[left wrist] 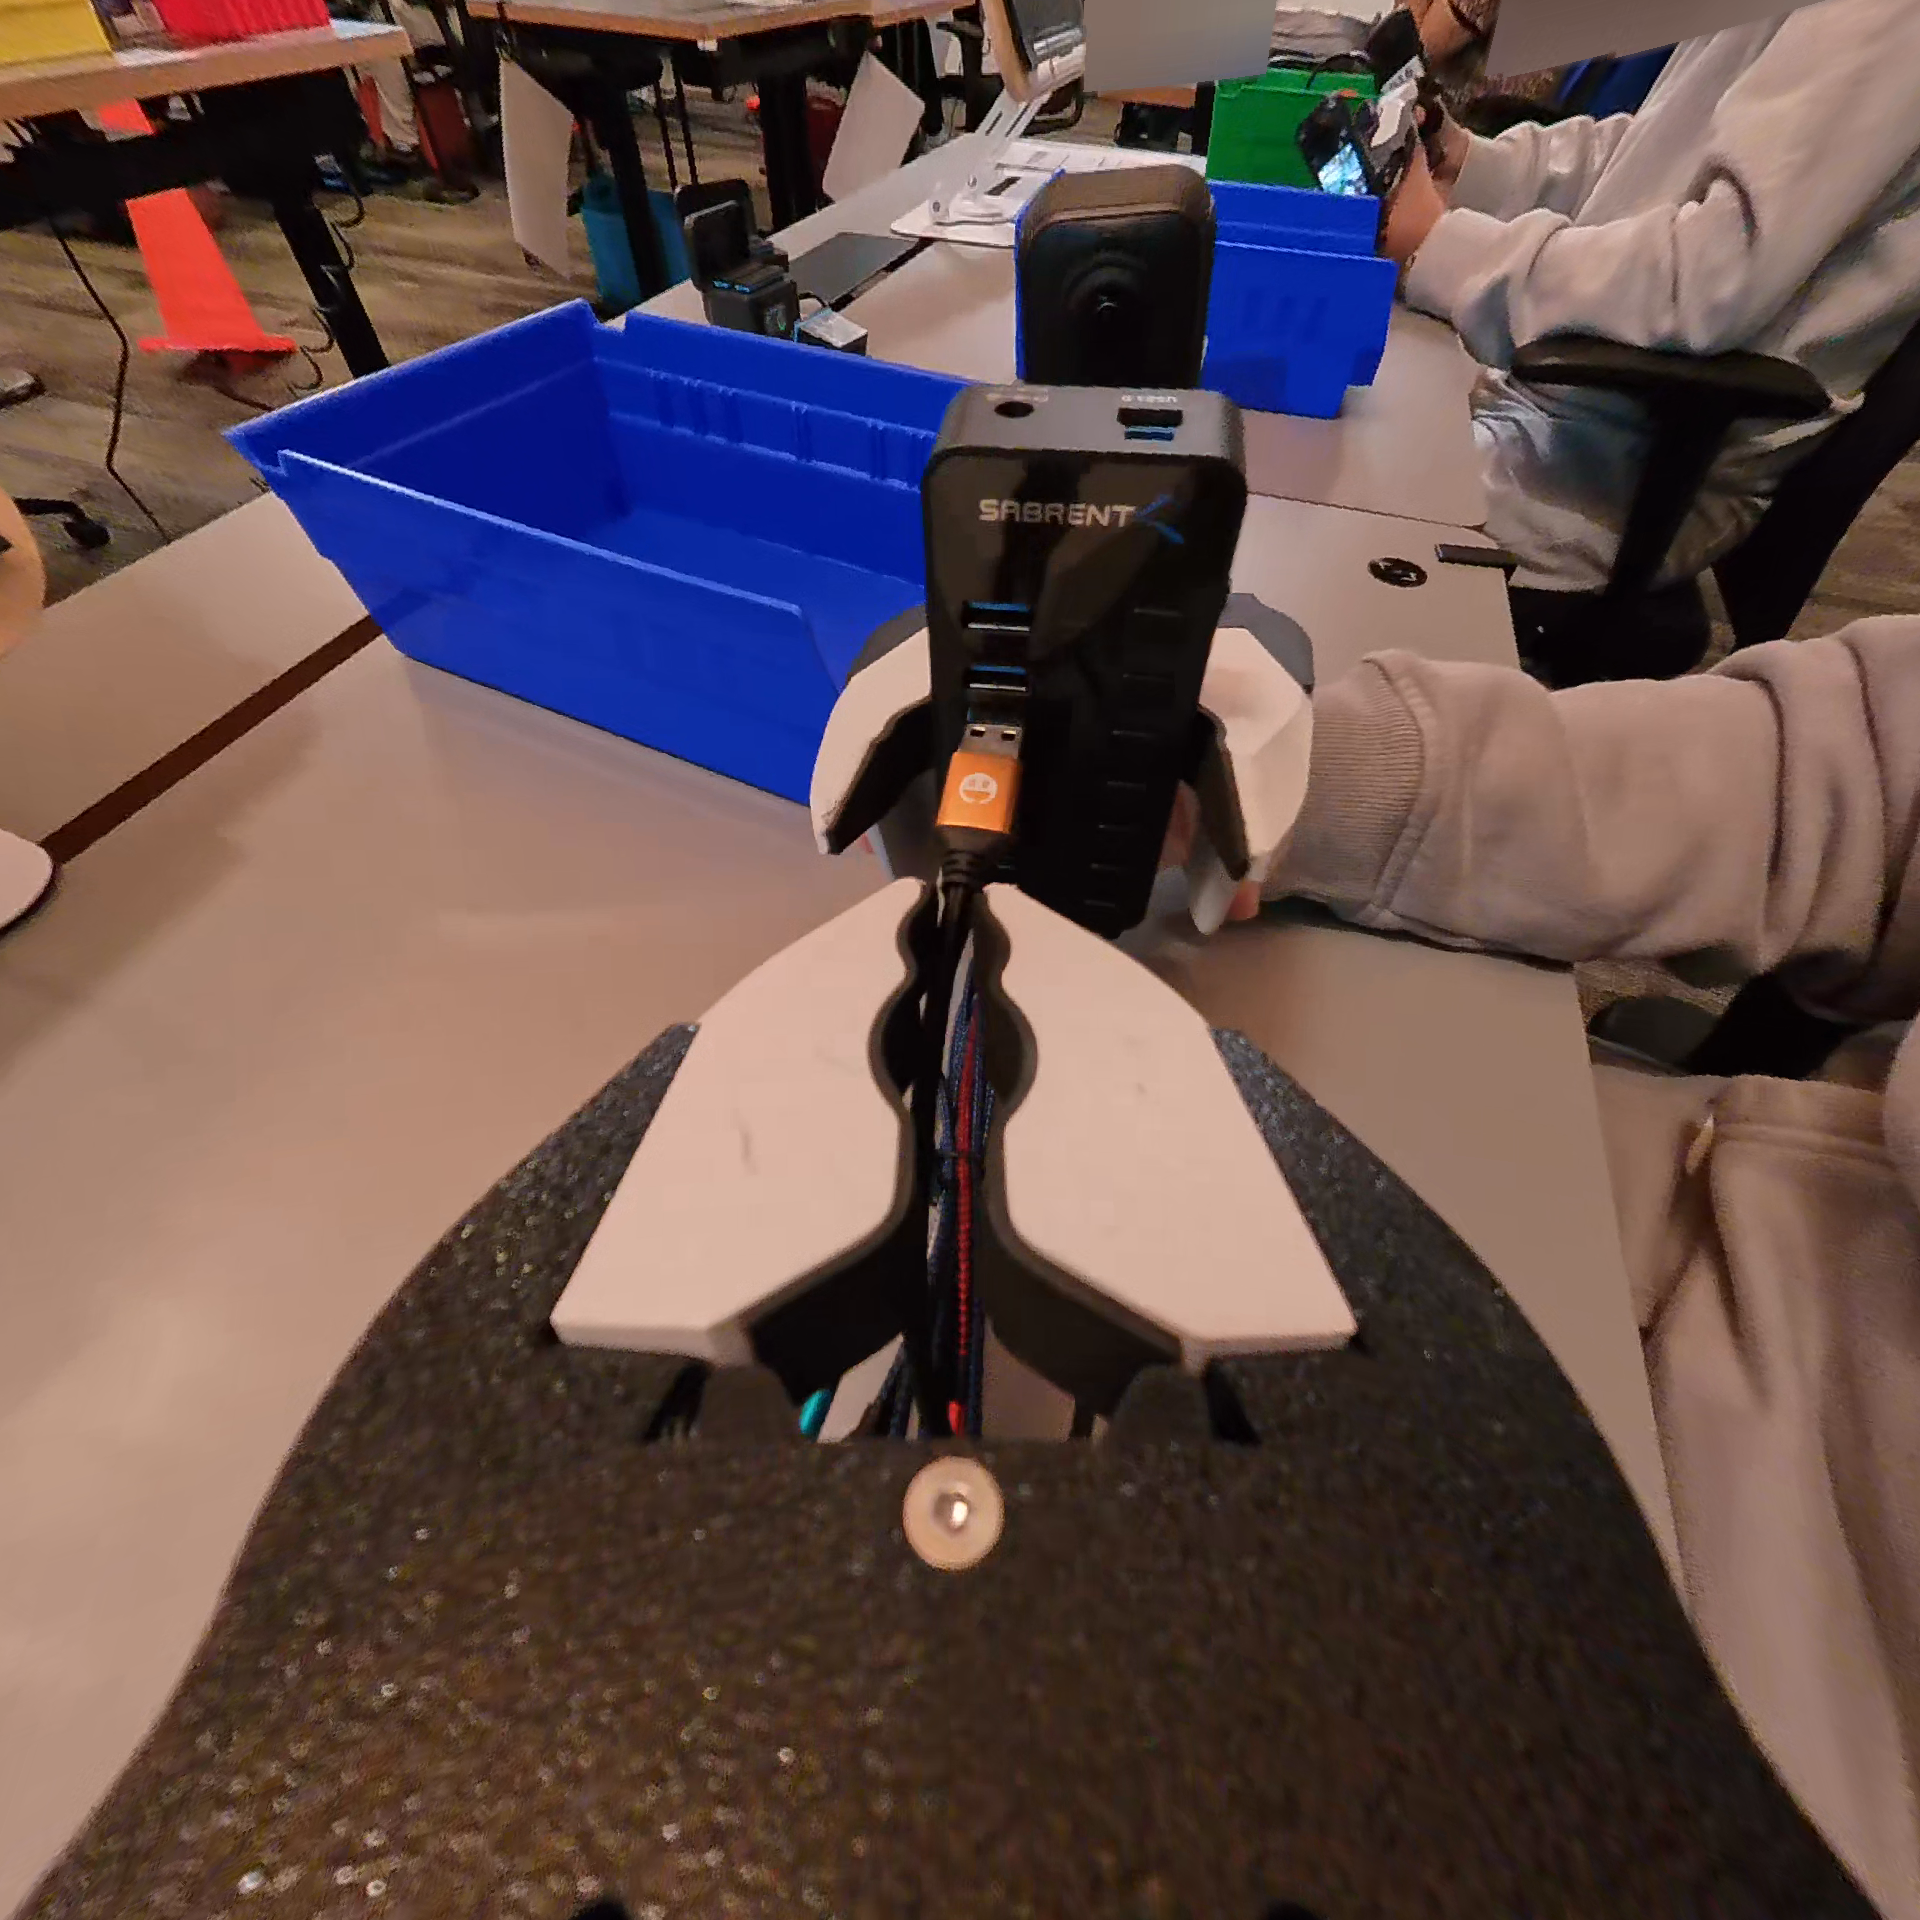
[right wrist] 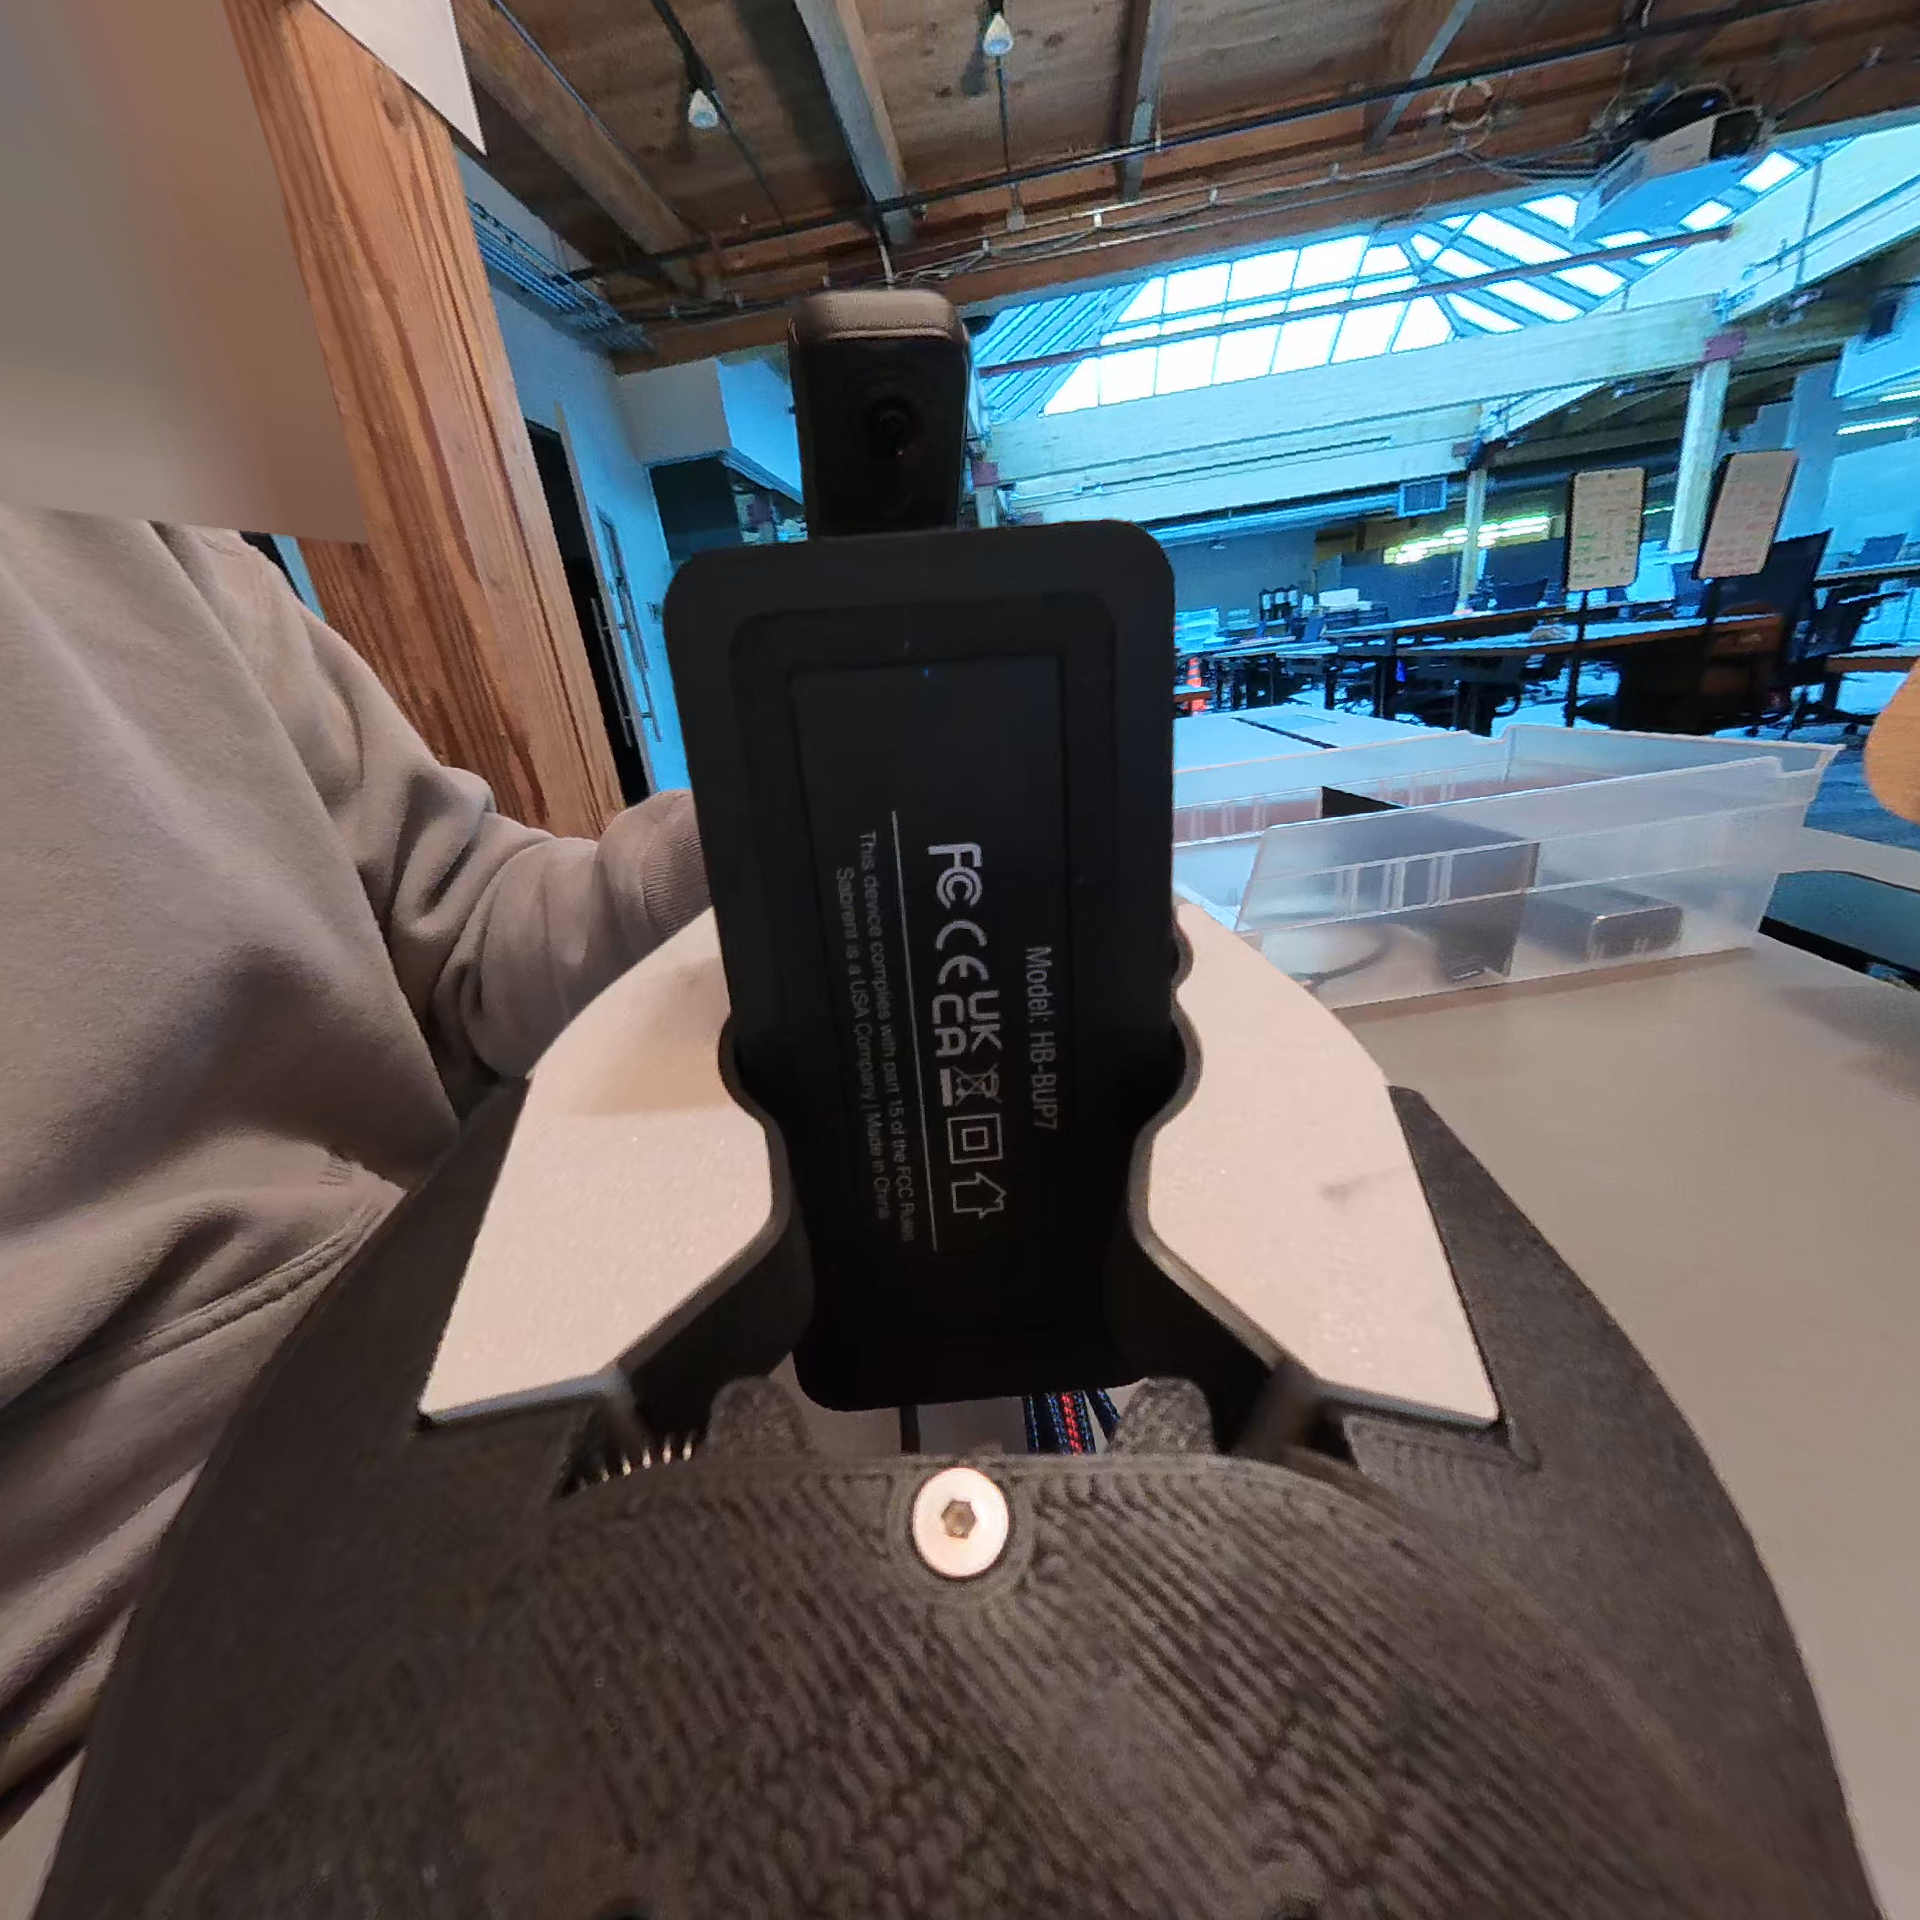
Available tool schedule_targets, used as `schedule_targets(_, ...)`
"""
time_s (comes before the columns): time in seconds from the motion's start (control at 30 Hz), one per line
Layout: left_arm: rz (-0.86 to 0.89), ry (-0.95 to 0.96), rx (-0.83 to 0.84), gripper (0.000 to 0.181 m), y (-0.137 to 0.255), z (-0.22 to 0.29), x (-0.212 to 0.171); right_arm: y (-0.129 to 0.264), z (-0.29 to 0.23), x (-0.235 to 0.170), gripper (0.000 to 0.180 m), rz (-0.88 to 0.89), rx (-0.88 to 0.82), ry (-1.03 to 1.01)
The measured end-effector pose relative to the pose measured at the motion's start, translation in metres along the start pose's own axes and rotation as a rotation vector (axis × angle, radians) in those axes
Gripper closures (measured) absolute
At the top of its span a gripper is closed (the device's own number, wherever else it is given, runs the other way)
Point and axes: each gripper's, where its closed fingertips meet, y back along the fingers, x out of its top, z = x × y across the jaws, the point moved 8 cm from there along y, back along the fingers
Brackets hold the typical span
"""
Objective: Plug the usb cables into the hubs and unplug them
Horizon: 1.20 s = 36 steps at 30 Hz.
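In the left wrist view my left gripper [left wrist: 951,896] is shut on a black cable just behind its orange USB plug [left wrist: 975,795]. The plug's metal tip meets a port in the left row of the black hub [left wrist: 1101,582]; how deep it sits is unclear. The hub stands upright, clamped by my right gripper [left wrist: 1029,878] facing me. In the right wrist view my right gripper [right wrist: 951,935] is shut on the hub [right wrist: 925,779], its labelled back towards the camera. Blue and red braided cables [left wrist: 961,1195] run beneath the left fingers.
A blue bin [left wrist: 582,520] sits on the grey table [left wrist: 416,935] to the left of the hub, and a second blue bin [left wrist: 1299,291] stands farther back. A clear bin [right wrist: 1507,852] lies on the table. A grey sleeve [left wrist: 1558,790] reaches in from the right. A seated person [left wrist: 1662,208] is behind.
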Motion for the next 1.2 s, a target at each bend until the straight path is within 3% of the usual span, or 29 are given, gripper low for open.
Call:
schedule_targets(0.7, 0.039, -0.12, 0.006, 0.176, 0.008, 0.005, 0.002, -0.006, -0.003, -0.007, 0.107, -0.123, -0.006, 0.023)
schedule_targets(1.2, 0.065, -0.077, -0.023, 0.176, 0.011, 0.001, 0.001, -0.012, -0.005, -0.012, 0.107, -0.17, -0.007, 0.038)
